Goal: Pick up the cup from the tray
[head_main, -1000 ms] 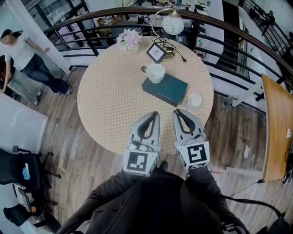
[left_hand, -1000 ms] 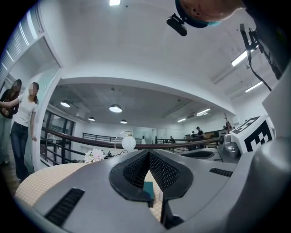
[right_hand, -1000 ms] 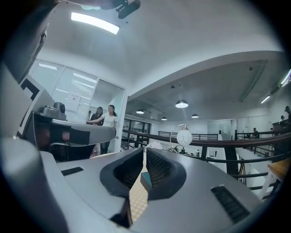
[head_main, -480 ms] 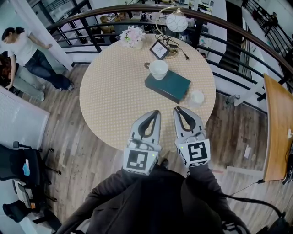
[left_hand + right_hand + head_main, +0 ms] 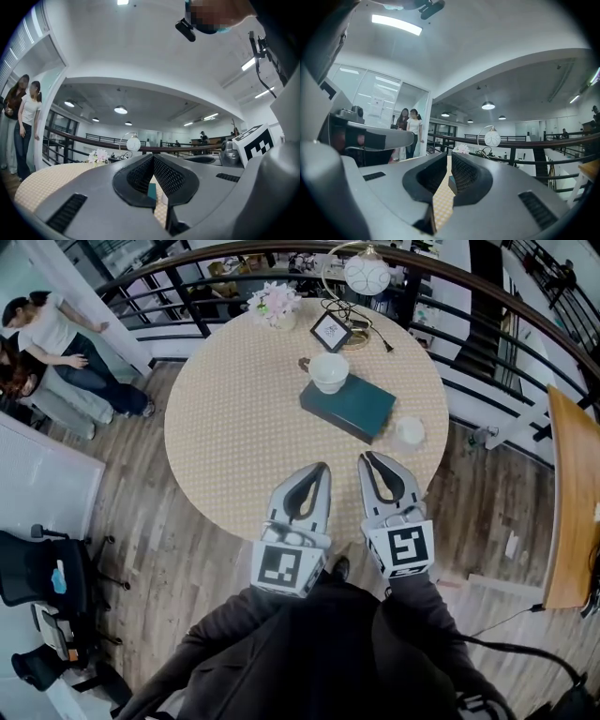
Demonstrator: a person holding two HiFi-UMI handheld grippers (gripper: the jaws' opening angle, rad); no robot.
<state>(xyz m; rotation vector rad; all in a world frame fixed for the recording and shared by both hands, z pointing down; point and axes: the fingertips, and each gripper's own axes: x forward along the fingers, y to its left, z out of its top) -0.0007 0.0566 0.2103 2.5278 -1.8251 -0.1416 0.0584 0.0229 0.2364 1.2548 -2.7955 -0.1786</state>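
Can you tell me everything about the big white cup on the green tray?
The cup is white, round and wide like a bowl, and it looks like smooth ceramic. It stands upright with its open mouth facing up. A small bit on its left side may be a handle. The cup sits on the far corner of the dark teal tray, which lies on the round table. Only the tray seems to touch it.

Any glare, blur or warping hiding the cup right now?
Head view: sharp, evenly lit, no glare; cup and tray clear, fisheye bends the edges. Left gripper view: heavy fisheye, dark corners, jaws fill the lower frame, cup unclear. Right gripper view: same warping, ceiling light glares, no cup visible.
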